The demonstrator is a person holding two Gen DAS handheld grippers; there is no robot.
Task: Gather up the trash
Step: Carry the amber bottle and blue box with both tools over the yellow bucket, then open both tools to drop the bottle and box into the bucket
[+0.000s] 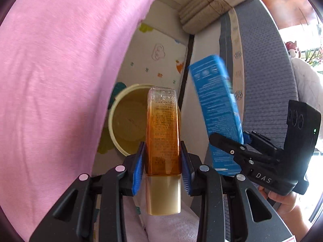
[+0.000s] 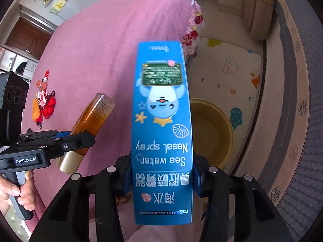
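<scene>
Pink bed bears small toys (red, orange).

A home bedroom: a pink blanket covers a bed, a children's play mat with cartoon shapes lies on the floor, wooden cabinets stand behind.

The blue box carries its print upside down in the right wrist view: "Nasal spray", below it "Sea water", then large Chinese characters, among them 海水, and at the near end a small strip with "HYBAUT". A green panel near its far end has small print that is too blurred to read. The left hand-held gripper bears a label "GenRobot.AI". The right hand-held gripper shows the letters "DAS". The amber bottle has fine print, not readable.
</scene>
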